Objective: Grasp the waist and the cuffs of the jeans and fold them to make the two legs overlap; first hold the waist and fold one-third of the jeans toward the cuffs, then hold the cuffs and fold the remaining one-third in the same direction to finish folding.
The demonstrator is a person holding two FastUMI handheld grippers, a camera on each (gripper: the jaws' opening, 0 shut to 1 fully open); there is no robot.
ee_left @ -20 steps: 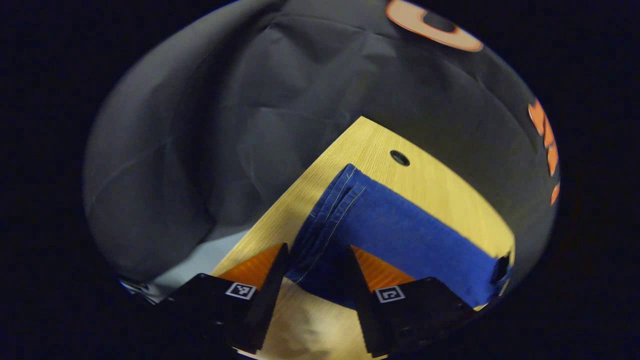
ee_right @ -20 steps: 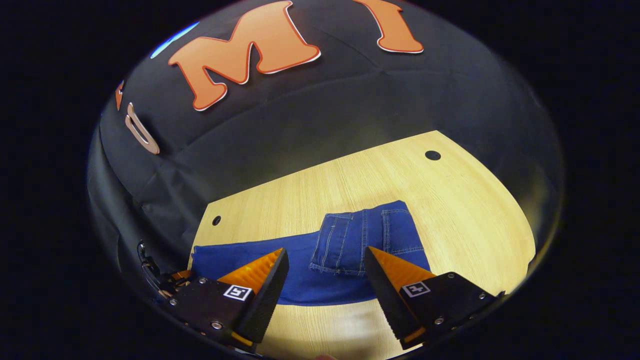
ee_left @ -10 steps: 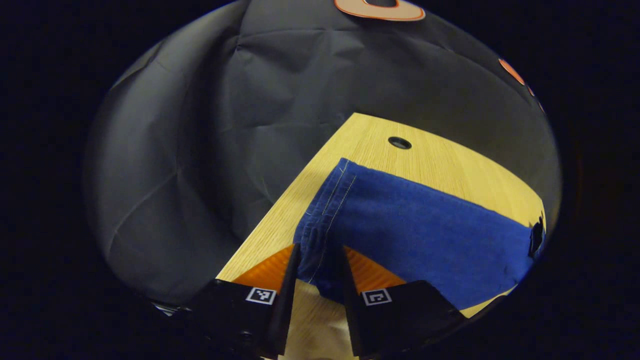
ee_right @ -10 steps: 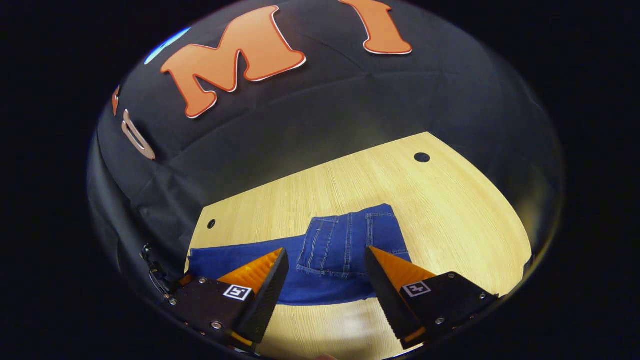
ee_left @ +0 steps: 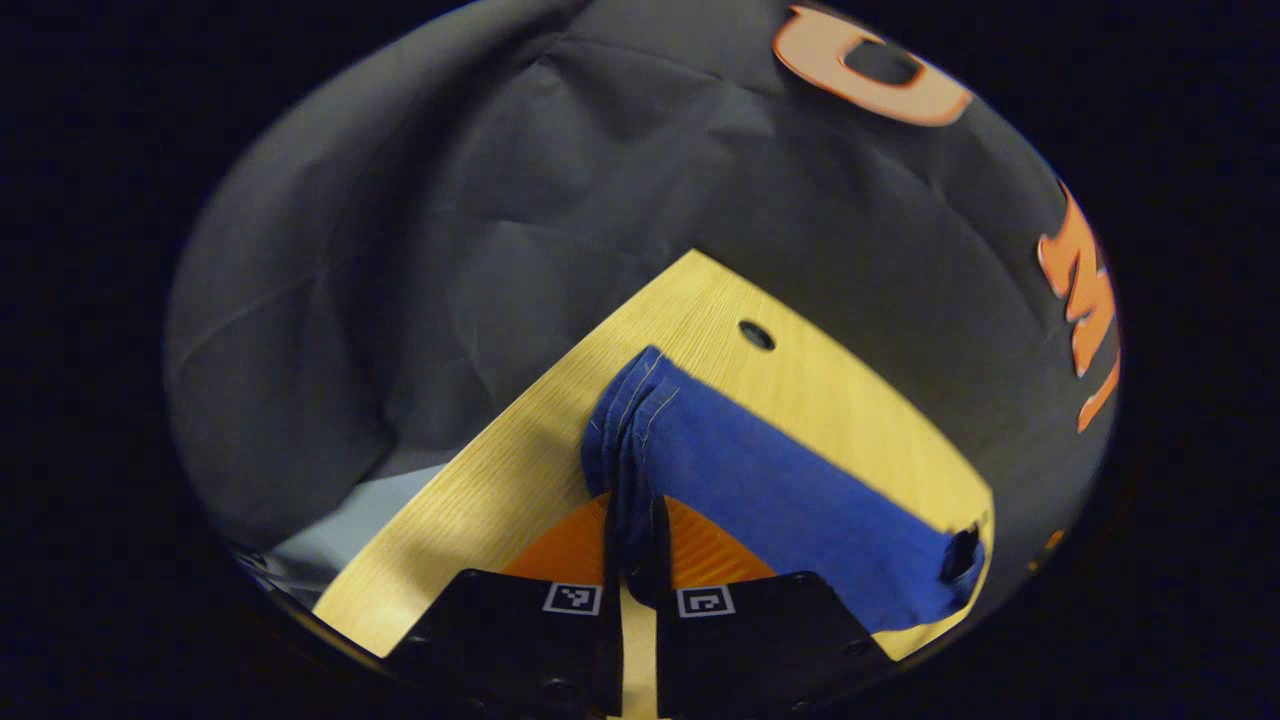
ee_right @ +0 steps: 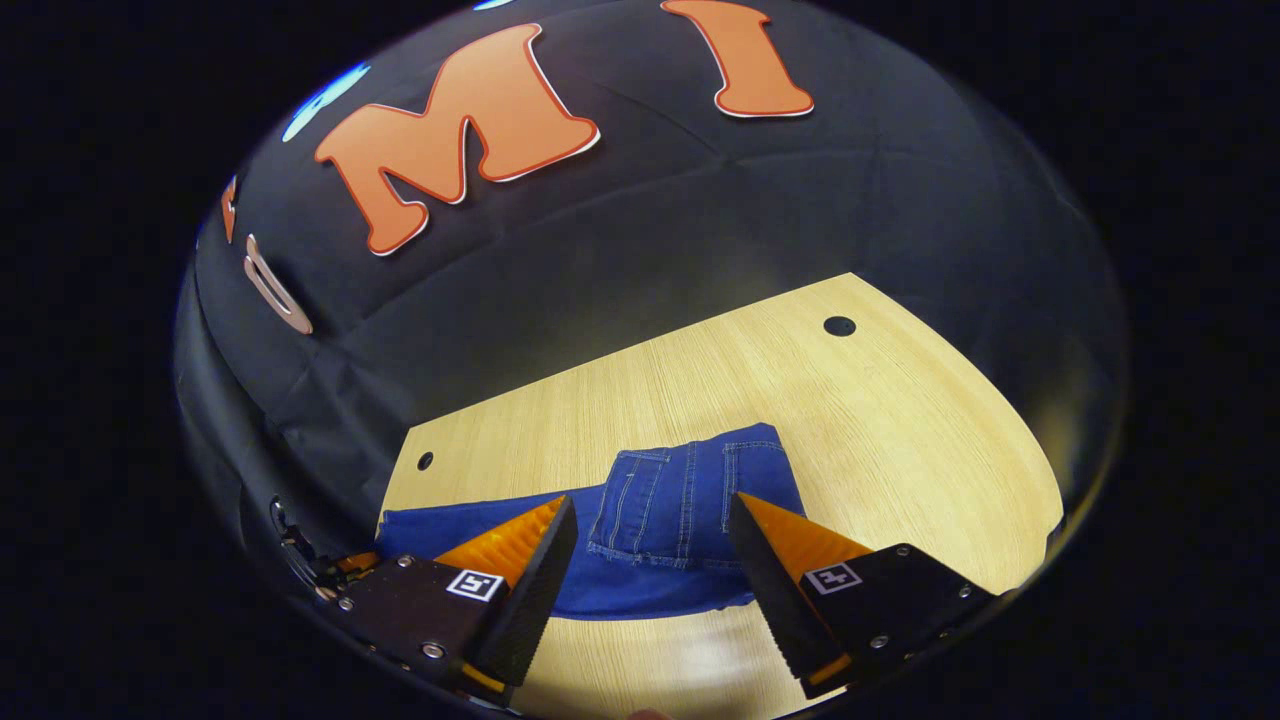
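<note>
Blue jeans [ee_right: 680, 510] lie on the wooden table [ee_right: 700, 400], the waist third folded over the legs with the back pockets up. In the left gripper view the stacked cuffs [ee_left: 625, 440] bunch at the leg's end, and my left gripper [ee_left: 632, 530] is shut on the cuff hem, both fingers pressing the denim. The leg [ee_left: 790, 490] runs away to the right. My right gripper [ee_right: 650, 520] hovers open above the table's near edge, in front of the folded waist, with nothing between its fingers. The left gripper [ee_right: 320, 575] shows at the cuff end in the right gripper view.
The table has small round holes near its corners [ee_right: 839, 326] [ee_right: 426, 461] [ee_left: 756, 335]. The booth's black cloth wall rises close behind the table's far and left edges. Bare wood spreads right of the jeans [ee_right: 930, 450].
My left gripper's fingers have closed from wide apart onto the cuff hem, and the cuffs are now bunched. The right gripper has stayed open and drifted back a little.
</note>
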